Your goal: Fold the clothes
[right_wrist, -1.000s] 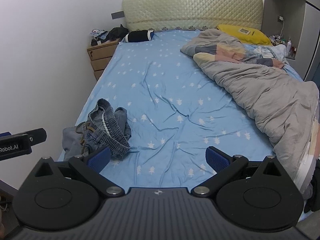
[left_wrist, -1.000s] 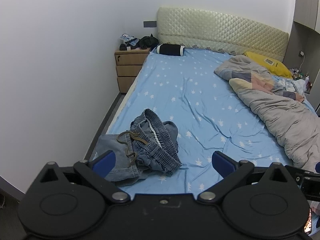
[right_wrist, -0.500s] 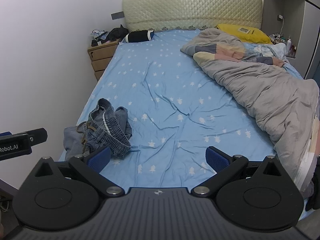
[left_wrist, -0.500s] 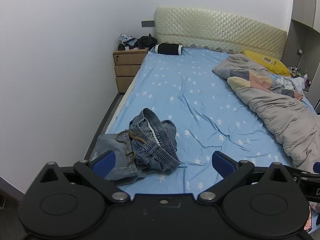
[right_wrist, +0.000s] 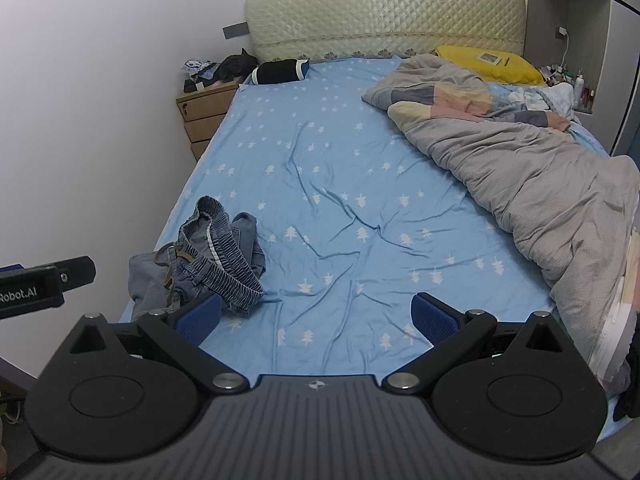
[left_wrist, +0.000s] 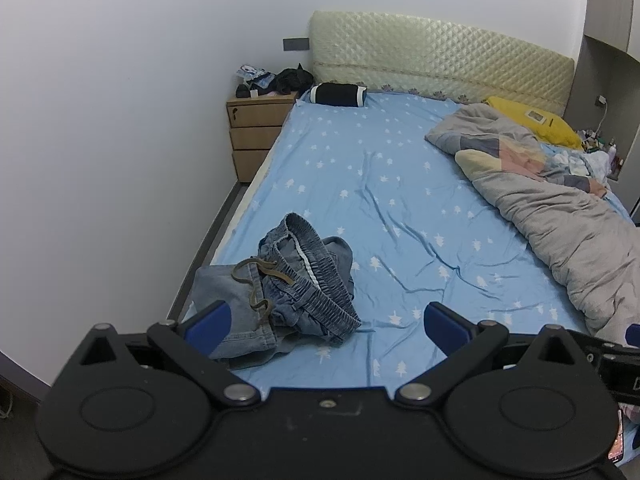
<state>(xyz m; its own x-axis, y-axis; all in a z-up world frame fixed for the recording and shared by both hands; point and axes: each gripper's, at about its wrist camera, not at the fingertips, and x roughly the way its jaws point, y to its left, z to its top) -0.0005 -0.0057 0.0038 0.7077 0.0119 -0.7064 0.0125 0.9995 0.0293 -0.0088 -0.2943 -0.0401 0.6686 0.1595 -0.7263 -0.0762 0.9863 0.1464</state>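
Note:
Crumpled blue denim shorts (left_wrist: 288,280) with an elastic waistband and a brown drawstring lie near the bed's front left corner; they also show in the right wrist view (right_wrist: 208,264). My left gripper (left_wrist: 326,322) is open and empty, hovering just before the shorts, its left finger over their near edge. My right gripper (right_wrist: 316,316) is open and empty above the bare sheet to the right of the shorts. The left gripper's body (right_wrist: 44,286) shows at the left edge of the right wrist view.
The bed (right_wrist: 340,160) has a blue sheet with white trees. A grey quilt (right_wrist: 532,168) is heaped along the right side. A yellow pillow (right_wrist: 488,62) and a black roll (right_wrist: 280,72) lie by the headboard. A wooden nightstand (left_wrist: 260,128) stands at the left wall.
Both views have shifted only slightly; the shorts sit marginally higher and farther in the left wrist view. Both grippers remain open and the shorts have not moved on the bed.

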